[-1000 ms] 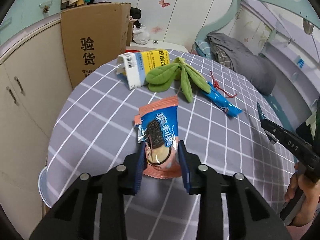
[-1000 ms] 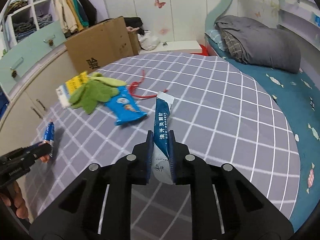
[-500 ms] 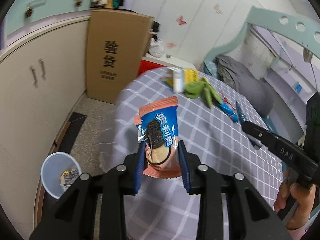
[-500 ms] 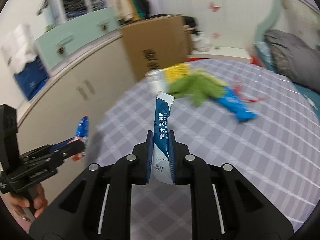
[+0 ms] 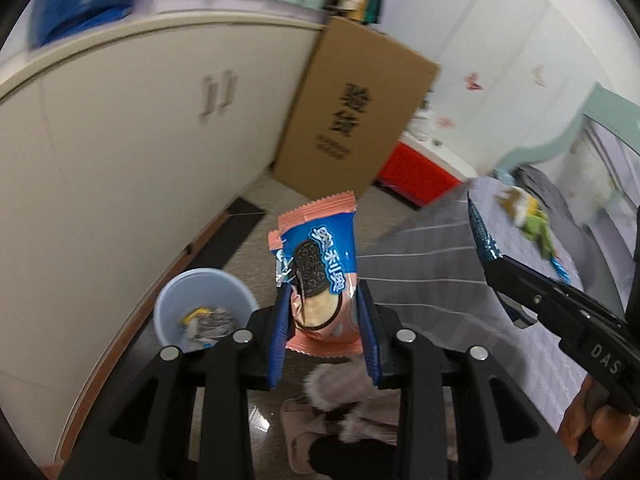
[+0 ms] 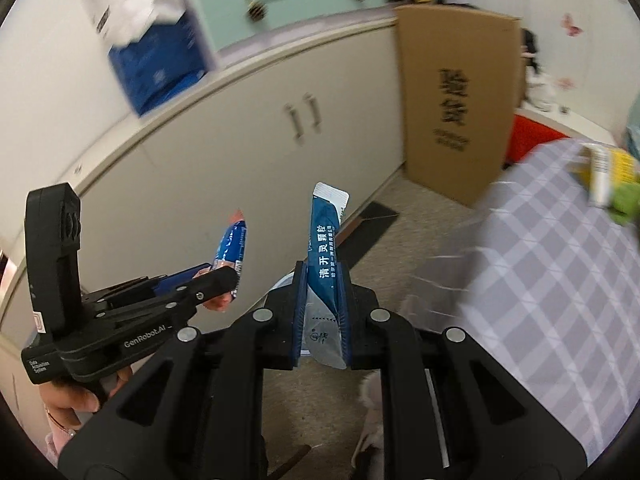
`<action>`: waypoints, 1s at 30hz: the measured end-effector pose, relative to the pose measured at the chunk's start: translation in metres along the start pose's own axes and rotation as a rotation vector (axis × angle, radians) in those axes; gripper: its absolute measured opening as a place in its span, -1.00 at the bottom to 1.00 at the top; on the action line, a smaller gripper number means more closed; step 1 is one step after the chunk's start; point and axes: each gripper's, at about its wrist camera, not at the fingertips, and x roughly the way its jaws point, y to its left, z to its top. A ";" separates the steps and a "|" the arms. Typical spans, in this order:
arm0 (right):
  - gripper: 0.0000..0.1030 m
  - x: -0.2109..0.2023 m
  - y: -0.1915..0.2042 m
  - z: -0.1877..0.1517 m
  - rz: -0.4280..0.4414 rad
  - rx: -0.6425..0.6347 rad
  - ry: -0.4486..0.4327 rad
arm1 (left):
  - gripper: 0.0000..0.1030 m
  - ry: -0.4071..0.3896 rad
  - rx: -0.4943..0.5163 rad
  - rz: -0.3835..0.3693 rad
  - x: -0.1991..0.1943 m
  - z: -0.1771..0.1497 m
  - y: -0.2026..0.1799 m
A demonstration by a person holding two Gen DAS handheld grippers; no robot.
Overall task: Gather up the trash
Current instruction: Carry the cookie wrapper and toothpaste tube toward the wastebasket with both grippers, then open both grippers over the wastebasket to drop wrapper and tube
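Note:
My left gripper is shut on a pink and blue cookie wrapper, held upright over the floor. Just left of and below it stands a light blue bin with some crumpled trash inside. My right gripper is shut on a narrow dark blue sachet, also upright. In the left wrist view that sachet sticks up from the right gripper at the right edge. The right wrist view shows the left gripper at the left with the cookie wrapper; the bin is mostly hidden behind my fingers.
A cream cabinet runs along the left, with a tall cardboard box leaning against it and a red box beyond. The grey checked table is on the right with a yellow pack and green leaf toy. Pink slippers lie below.
Both grippers have swung left off the table with their wrappers still held, and now hang over the floor by the cabinet. The blue bin has come into view.

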 end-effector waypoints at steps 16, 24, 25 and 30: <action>0.21 0.166 0.051 0.004 0.100 -0.016 0.106 | -0.40 0.039 -0.133 0.252 0.039 0.006 0.123; 0.21 0.172 0.035 -0.007 0.070 0.020 0.134 | -0.40 0.070 -0.135 0.237 0.059 0.006 0.126; 0.24 0.170 0.034 -0.008 0.066 0.022 0.133 | -0.40 0.073 -0.135 0.234 0.058 0.003 0.127; 0.27 0.160 0.030 -0.009 0.047 0.017 0.116 | -0.40 0.081 -0.120 0.221 0.063 0.001 0.119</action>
